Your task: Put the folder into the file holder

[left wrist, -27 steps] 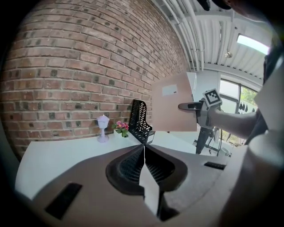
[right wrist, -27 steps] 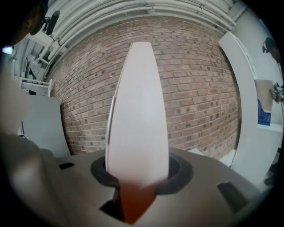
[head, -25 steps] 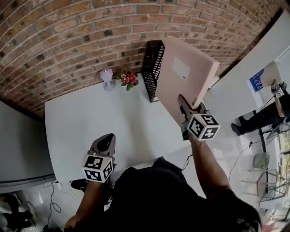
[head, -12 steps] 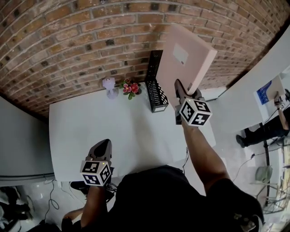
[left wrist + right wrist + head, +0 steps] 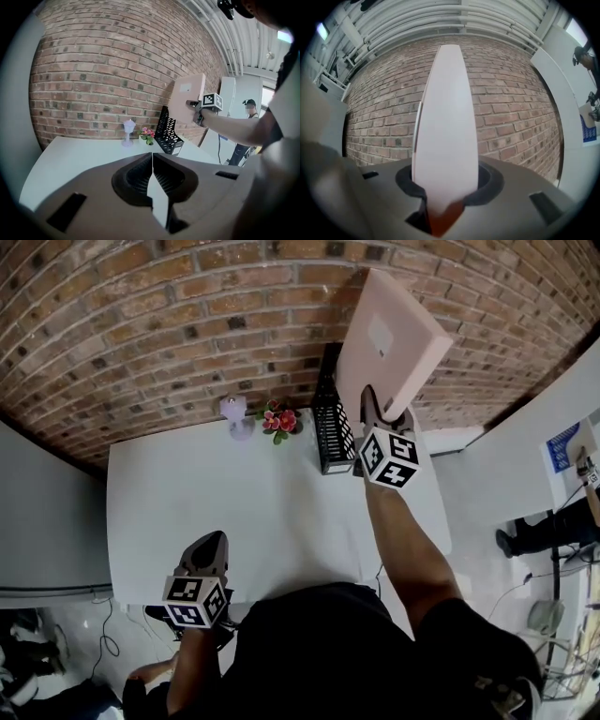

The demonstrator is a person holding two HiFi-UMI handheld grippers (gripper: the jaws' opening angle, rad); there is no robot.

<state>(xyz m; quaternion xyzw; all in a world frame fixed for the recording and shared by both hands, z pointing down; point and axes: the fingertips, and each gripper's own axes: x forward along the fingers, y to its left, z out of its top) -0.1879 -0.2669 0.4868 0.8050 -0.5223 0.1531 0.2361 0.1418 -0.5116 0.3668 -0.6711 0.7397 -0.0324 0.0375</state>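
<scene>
A pink folder (image 5: 389,343) with a small white label stands upright in the air, and my right gripper (image 5: 380,412) is shut on its lower edge. In the right gripper view the folder (image 5: 445,122) shows edge-on between the jaws of the right gripper (image 5: 443,206). The black mesh file holder (image 5: 329,427) stands at the table's far edge by the brick wall, just below and left of the folder. My left gripper (image 5: 208,549) hovers at the table's near edge, shut and holding nothing. In the left gripper view, the left gripper (image 5: 152,161) faces the folder (image 5: 187,96) and the holder (image 5: 166,133).
On the white table (image 5: 187,502) a small lavender lamp (image 5: 236,413) and a pot of pink flowers (image 5: 281,420) stand left of the holder against the brick wall (image 5: 169,324). A white partition (image 5: 506,456) stands to the right, with a person (image 5: 553,531) beyond it.
My right gripper has lifted the folder higher and carried it toward the wall, so it now hangs just above the file holder. The left gripper has stayed near the table's front edge.
</scene>
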